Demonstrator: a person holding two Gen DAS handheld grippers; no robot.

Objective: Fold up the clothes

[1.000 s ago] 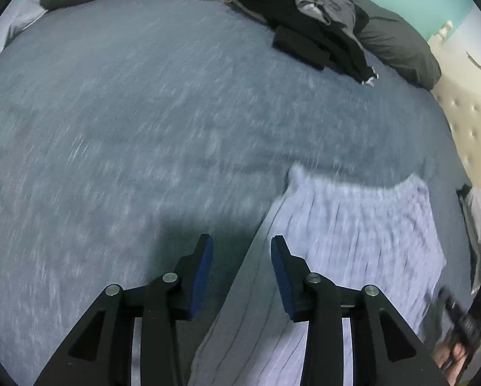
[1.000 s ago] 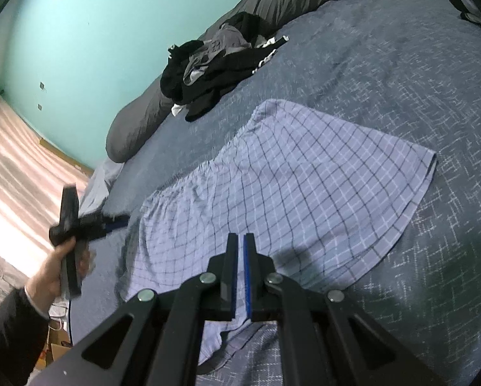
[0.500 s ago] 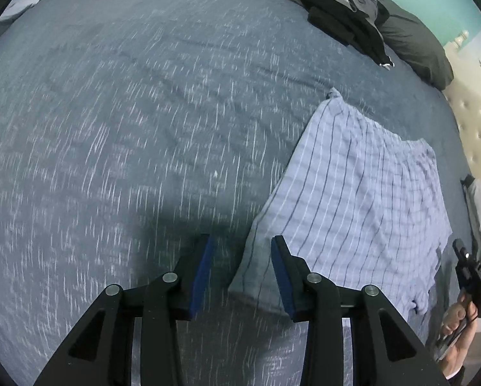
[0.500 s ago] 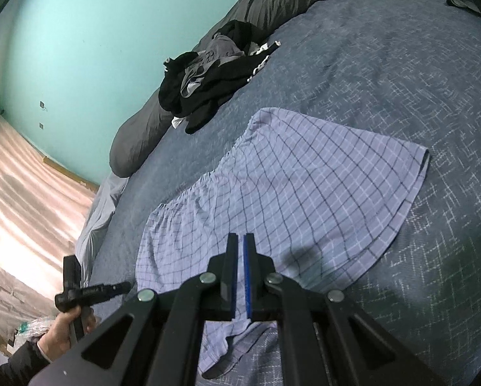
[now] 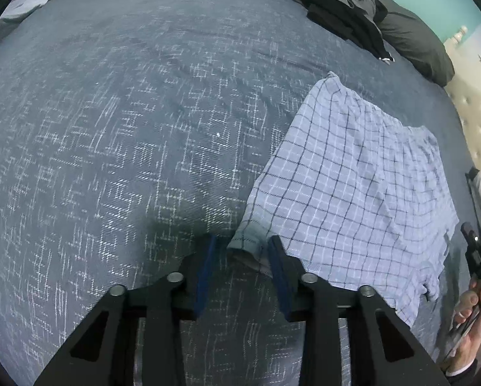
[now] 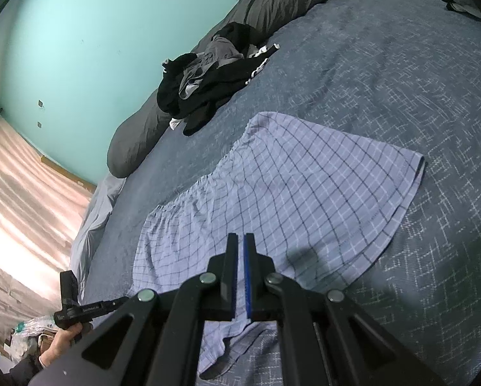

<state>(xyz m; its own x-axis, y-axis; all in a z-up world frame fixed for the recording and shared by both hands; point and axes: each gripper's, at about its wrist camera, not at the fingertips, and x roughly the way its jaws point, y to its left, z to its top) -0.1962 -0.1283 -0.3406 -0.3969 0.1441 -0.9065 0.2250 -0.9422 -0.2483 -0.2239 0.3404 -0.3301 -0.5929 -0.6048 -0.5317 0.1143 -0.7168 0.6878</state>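
The left tool (image 5: 240, 257) has dropped to the bed (image 5: 112, 128); its jaws, apart, now straddle the near corner of the checked shorts (image 5: 353, 193), which lie flat. A pinch can follow. The right tool (image 6: 240, 257), jaws together and empty, hovers over the shorts' near hem.

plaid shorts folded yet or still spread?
Spread: the plaid shorts lie flat and open on the bedspread, waistband and leg hems all showing.

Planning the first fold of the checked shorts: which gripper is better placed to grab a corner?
Left. The left gripper is open astride a hem corner of the checked shorts; the right gripper is shut above their middle.
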